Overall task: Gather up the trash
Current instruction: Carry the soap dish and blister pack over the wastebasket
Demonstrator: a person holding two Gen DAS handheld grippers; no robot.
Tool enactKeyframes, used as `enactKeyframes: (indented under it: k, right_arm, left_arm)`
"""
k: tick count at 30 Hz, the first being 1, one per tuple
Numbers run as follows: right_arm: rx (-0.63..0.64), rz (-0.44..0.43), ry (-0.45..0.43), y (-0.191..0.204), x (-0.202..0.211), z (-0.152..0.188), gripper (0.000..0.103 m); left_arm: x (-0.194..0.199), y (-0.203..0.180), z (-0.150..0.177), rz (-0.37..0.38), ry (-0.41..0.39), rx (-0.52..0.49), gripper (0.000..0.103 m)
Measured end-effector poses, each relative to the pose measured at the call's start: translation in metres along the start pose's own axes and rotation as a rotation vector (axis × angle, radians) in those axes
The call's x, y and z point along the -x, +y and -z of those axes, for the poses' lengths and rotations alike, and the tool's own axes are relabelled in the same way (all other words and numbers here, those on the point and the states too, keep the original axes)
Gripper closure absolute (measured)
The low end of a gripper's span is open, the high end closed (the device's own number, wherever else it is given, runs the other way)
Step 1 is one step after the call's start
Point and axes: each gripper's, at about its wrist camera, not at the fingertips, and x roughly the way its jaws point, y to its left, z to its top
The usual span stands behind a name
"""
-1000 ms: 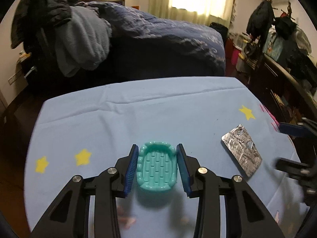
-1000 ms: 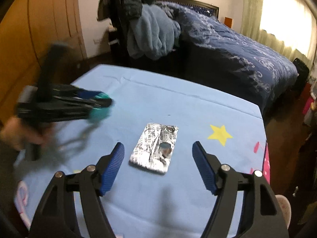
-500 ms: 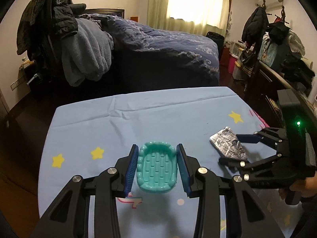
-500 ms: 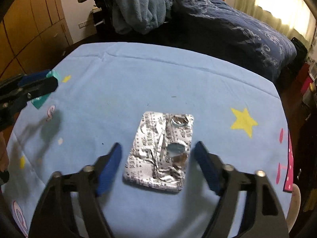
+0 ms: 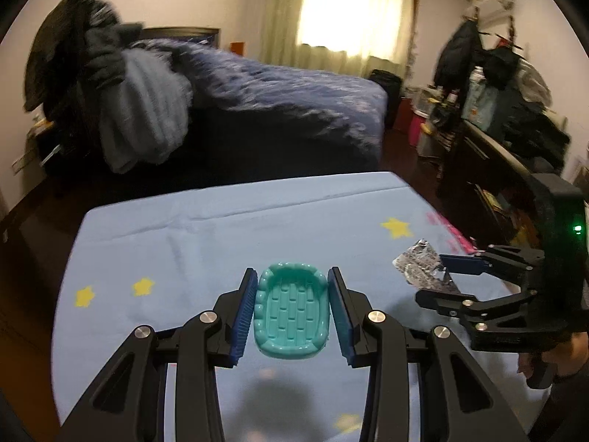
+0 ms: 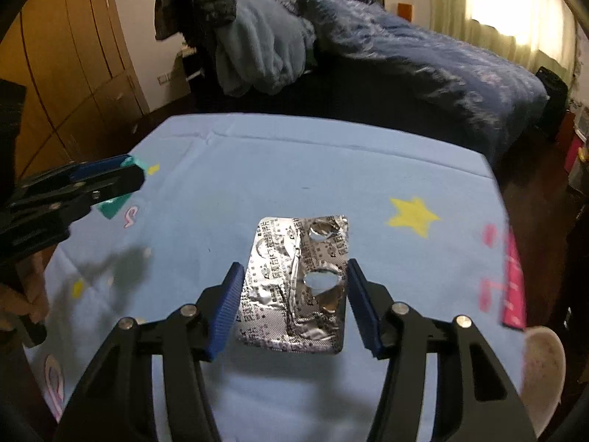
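Blister pack (image 6: 294, 283), empty foil, lies flat on blue tablecloth (image 6: 294, 169), directly between spread pads of right gripper (image 6: 292, 305); long axis runs along the fingers. Right is nearer. Left gripper (image 5: 291, 315) pinches teal tray (image 5: 291, 316), well apart to the left.

Before you stands a table (image 6: 331, 169) covered by a light blue cloth (image 5: 257, 232) that is printed with yellow stars and pink marks. Creases run across the cloth's far part, near the edge that faces the bed. One thing lies directly on it in your right view: a crumpled silver blister pack (image 6: 298, 283), flat on the cloth with several pockets torn open, just left of a yellow star (image 6: 412, 215). In your left view the same pack sits toward the table's right edge.
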Motion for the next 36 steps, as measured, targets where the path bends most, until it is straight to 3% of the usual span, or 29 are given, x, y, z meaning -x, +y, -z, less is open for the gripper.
enactKeyframes:
  k: [8, 11, 15, 19, 24, 33, 35, 36]
  right_arm:
    - [-0.200, 0.132, -0.088, -0.106, 0.097, 0.069, 0.045]
    - [-0.278, 0.230, -0.103, -0.149, 0.125, 0.100, 0.045]
    - [-0.364, 0.299, -0.094, -0.198, 0.139, 0.135, 0.045]
    - [-0.403, 0.333, -0.076, -0.227, 0.135, 0.159, 0.045]
    - [-0.453, 0.300, -0.056, -0.253, 0.118, 0.177, 0.045]
    - [-0.489, 0.283, -0.057, -0.273, 0.103, 0.187, 0.041]
    - [-0.488, 0.286, -0.060, -0.272, 0.104, 0.186, 0.040]
    - [-0.487, 0.286, -0.063, -0.272, 0.104, 0.186, 0.040]
  left_arm:
    - [-0.033, -0.130, -0.019, 0.204, 0.008, -0.170, 0.063]
    - [-0.054, -0.188, -0.025, 0.295, 0.032, -0.234, 0.063]
    - [-0.088, -0.264, -0.029, 0.393, 0.082, -0.329, 0.063]
    - [-0.116, -0.318, -0.029, 0.442, 0.127, -0.385, 0.063]
    - [-0.147, -0.350, -0.026, 0.461, 0.187, -0.417, 0.063]
    - [-0.177, -0.368, -0.023, 0.451, 0.248, -0.407, 0.062]
    - [-0.179, -0.369, -0.025, 0.455, 0.248, -0.388, 0.045]
    - [-0.179, -0.369, -0.025, 0.458, 0.245, -0.383, 0.029]
